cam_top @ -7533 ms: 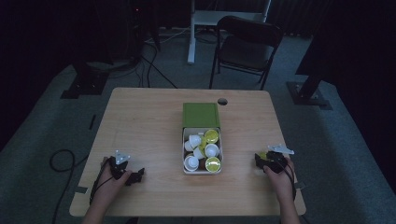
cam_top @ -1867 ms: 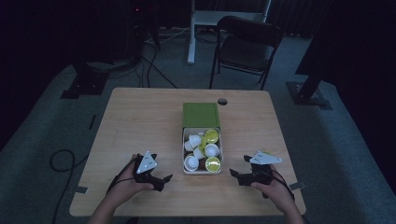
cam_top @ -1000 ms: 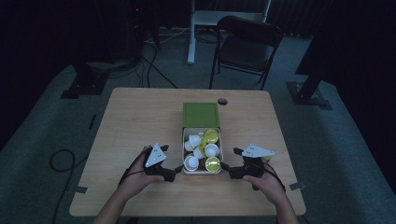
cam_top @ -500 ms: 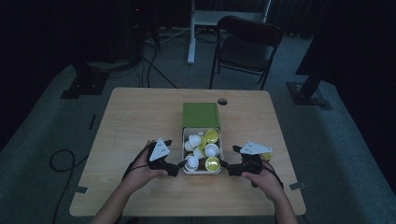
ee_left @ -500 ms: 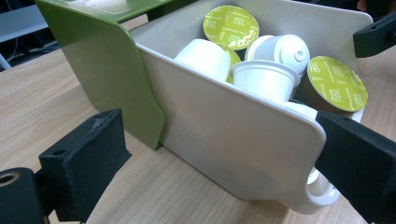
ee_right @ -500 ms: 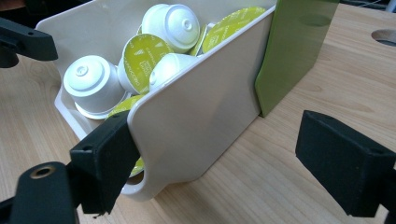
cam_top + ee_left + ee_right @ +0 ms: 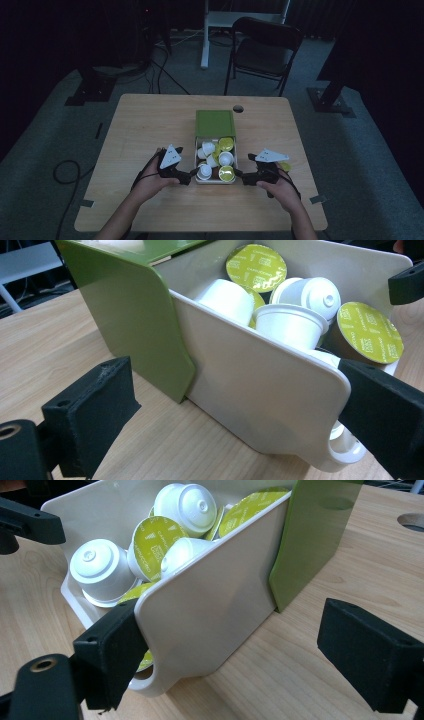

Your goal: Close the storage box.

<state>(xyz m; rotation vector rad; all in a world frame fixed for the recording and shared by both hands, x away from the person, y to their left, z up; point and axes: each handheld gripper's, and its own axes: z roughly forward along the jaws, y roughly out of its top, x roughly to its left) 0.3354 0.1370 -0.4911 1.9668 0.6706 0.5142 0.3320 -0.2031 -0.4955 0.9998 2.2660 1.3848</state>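
Flanking the white tray (image 7: 216,161) of coffee pods (image 7: 226,173) near the surface's front edge, left gripper (image 7: 186,176) and right gripper (image 7: 242,176) both have fingers spread, each straddling a tray side wall. Nothing gripped yet; closing, then lifting or sliding, looks left.

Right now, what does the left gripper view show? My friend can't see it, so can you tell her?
A white tray full of coffee capsules, some white, some with yellow-green lids, sits on a wooden table with a green cover over its far end. The left gripper is open, its two black jaws either side of the tray's near white wall.
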